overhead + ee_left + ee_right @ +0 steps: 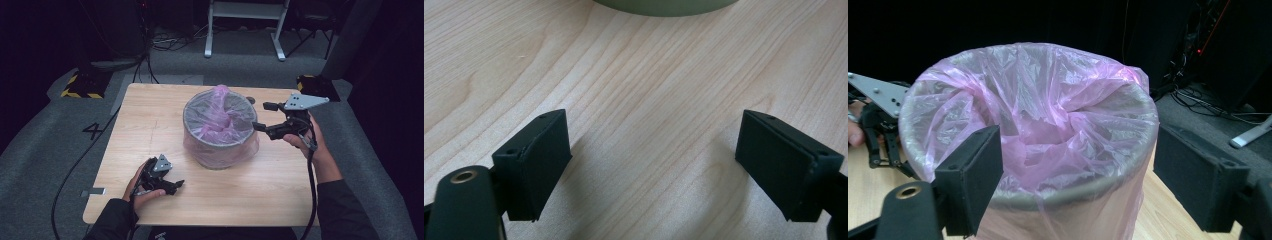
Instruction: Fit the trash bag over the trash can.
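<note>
Here the bin [1048,150] (pink-lined) sits just beyond the right gripper [1075,170] fingers [973,175].

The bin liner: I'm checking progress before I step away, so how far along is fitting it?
Done: the pink liner already sits in the bin and drapes over its rim. In hand: the right gripper, jaws open, hovers at the rim's edge; the left gripper rests open on the table. Left: smoothing the bunched plastic inside, probably.
</note>
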`<state>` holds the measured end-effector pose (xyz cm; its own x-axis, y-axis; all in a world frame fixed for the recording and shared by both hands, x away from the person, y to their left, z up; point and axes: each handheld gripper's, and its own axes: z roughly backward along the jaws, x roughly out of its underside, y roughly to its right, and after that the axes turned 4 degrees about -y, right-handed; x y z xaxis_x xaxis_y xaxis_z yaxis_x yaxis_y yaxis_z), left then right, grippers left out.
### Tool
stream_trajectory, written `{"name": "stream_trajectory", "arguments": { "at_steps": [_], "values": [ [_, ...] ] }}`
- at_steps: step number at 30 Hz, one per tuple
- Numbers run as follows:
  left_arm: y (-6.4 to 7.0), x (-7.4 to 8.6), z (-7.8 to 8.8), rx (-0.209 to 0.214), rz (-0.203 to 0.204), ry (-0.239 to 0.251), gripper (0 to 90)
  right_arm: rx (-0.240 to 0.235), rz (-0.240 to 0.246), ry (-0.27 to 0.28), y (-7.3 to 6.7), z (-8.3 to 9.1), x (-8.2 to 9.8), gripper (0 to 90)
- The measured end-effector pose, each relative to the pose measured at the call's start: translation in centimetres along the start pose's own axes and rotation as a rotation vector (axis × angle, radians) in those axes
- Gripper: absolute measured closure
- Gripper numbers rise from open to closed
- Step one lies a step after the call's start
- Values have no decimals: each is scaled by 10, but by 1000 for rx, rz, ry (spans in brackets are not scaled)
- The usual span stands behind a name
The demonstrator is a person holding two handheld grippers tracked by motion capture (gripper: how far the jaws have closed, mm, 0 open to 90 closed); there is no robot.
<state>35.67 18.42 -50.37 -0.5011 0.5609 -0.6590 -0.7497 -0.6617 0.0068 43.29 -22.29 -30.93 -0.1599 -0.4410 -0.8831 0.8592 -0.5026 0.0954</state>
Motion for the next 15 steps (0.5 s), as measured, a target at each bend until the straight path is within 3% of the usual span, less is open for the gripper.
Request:
{"name": "stream_trajectory", "arguments": {
  "at_steps": [6,15],
  "values": [
    [0,0,0,0,1,1,135,16,22,-2,-5,-9,-8,190],
    [0,0,0,-1,0,0,134,4,44,-15,-9,-22,-19,191]
  ]
}}
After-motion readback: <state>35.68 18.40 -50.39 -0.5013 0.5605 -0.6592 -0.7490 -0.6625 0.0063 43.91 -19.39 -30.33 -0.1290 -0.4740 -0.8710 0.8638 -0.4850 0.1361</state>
